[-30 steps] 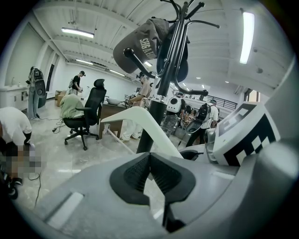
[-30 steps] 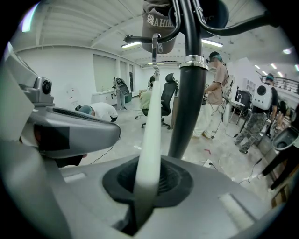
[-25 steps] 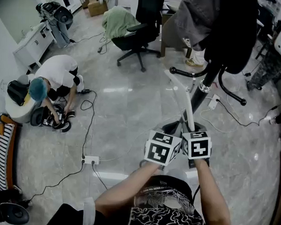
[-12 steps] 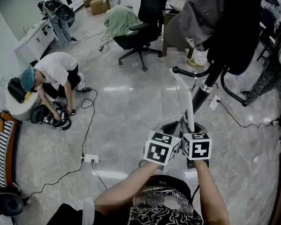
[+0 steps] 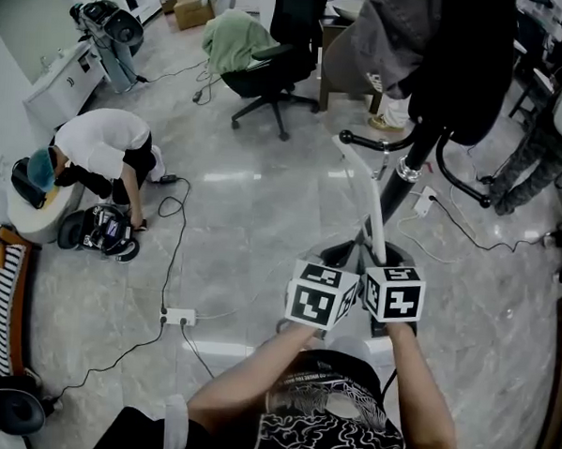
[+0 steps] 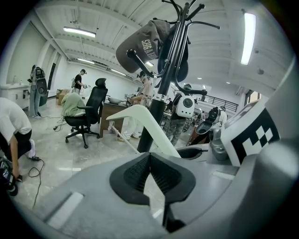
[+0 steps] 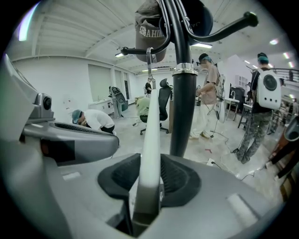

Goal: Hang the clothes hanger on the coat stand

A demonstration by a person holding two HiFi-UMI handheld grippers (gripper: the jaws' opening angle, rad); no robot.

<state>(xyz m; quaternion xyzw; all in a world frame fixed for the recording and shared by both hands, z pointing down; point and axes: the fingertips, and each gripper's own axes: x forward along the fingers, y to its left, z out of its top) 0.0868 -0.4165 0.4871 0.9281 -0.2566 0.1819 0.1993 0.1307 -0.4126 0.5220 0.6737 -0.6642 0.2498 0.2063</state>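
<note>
Right claw [image 7: 150,164]: opening, already wide, with the white arm of the hanger [image 7: 152,116] standing between the pads and running straight up from them. Reads as a letting-go, not a grip. Taken from below, presumably to lift the metal hook [image 7: 149,58] up to the low peg [image 7: 133,49] of the coat stand [image 7: 181,107]. Hook at peg height and seemingly over it, though contact not plain enough to swear to. Judged: weight probably on the peg already, hence the release.

Left claw [image 6: 149,156]: tips together, nothing seen pinched. Parked just beside the right one, low in front of the body, likely as a spare steadying hand. From its side, hanger seen as a white angle beyond the tips, in front of the stand.

Further out: grey cap [image 7: 150,25] and dark clothes [image 5: 459,59] hung on the upper pegs, so the lower peg probably picked as the free one. Pale tiled floor [image 5: 252,236] beneath, cables across it. Person [image 5: 102,148] crouched over gear at far left, office chair [image 5: 286,41] behind, both well apart from the stand.

Next, as a guess: ease down and away without nudging the hanger off.
</note>
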